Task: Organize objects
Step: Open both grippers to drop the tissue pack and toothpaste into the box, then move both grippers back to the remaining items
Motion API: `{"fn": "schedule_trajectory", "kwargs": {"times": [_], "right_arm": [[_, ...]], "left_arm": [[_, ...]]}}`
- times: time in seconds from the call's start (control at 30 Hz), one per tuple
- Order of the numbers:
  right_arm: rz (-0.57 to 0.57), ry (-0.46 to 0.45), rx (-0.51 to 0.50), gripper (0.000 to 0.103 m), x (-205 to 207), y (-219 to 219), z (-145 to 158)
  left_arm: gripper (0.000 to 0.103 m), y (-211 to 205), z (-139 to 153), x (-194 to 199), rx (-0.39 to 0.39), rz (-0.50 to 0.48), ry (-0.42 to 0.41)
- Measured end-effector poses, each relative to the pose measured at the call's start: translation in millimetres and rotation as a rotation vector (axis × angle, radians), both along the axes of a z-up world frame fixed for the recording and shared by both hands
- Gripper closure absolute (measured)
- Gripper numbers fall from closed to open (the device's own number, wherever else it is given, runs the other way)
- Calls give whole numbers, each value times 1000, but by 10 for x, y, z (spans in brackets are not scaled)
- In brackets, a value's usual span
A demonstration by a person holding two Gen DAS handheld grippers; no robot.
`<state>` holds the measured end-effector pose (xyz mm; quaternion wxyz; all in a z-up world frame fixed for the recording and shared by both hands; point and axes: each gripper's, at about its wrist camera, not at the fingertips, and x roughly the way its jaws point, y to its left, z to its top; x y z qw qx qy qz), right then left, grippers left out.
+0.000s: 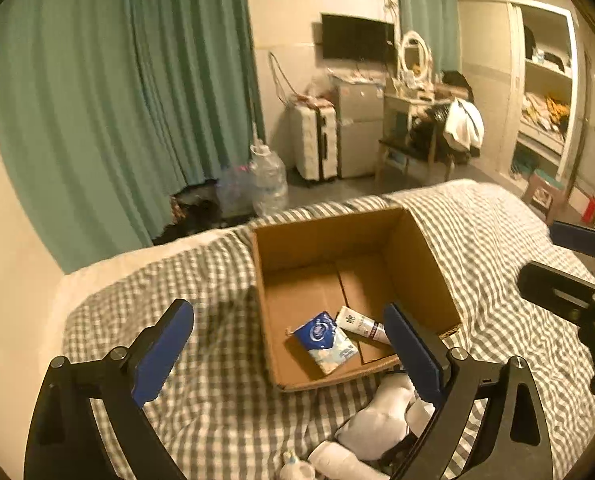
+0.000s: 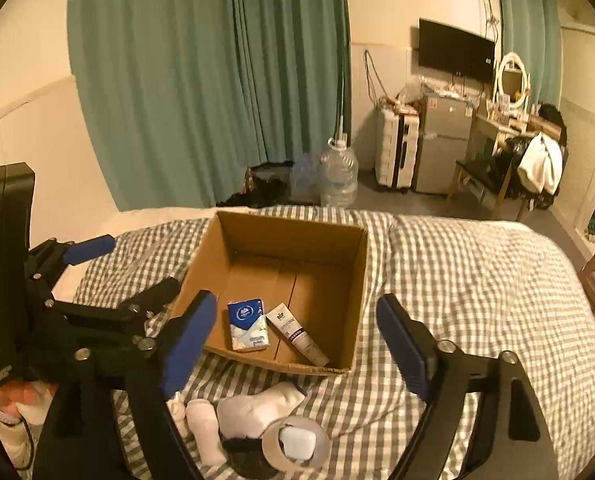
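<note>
An open cardboard box [image 1: 417,256] [image 2: 357,280] sits on the checked bed. Inside lie a blue tissue pack [image 1: 324,341] [image 2: 248,323] and a white tube [image 1: 362,325] [image 2: 297,334]. In front of the box lie a white sock [image 1: 381,416] [image 2: 257,404], a small white bottle [image 1: 337,460] [image 2: 207,428], a tape roll [image 2: 271,440] and a white earbud case [image 2: 297,442] inside the roll. My left gripper [image 1: 289,352] is open and empty, over the box's near left edge. My right gripper [image 2: 297,336] is open and empty, above the box's near edge; it also shows in the left wrist view [image 1: 569,268].
The grey checked bed cover [image 2: 477,288] spreads to the right. Beyond the bed stand a water jug [image 2: 338,174], a suitcase [image 2: 397,148], a small fridge [image 2: 443,140], a desk with a chair [image 2: 497,160], and green curtains [image 2: 201,80].
</note>
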<state>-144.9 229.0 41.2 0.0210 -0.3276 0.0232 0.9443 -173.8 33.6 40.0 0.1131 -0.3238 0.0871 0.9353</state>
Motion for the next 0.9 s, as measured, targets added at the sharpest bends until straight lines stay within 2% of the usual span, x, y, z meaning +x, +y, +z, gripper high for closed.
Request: {"fn": "schedule_trajectory", "kwargs": {"times": [0.17,0.43,0.63,0.9], "right_arm": [[-7,52,18,5,318,-108,232],[-9,39,23,2,724,-298,240],[-5,-6,26,2,813,-340,-13],[-45,-159,-49,2,586,-110,-771]], "left_arm": [[1,-194,223,370,2,45,84],[0,-307,163,833,13,34,54],[0,-323,-217,905,18,40,-10],[0,-306,-1100,685,-57,112,-154]]}}
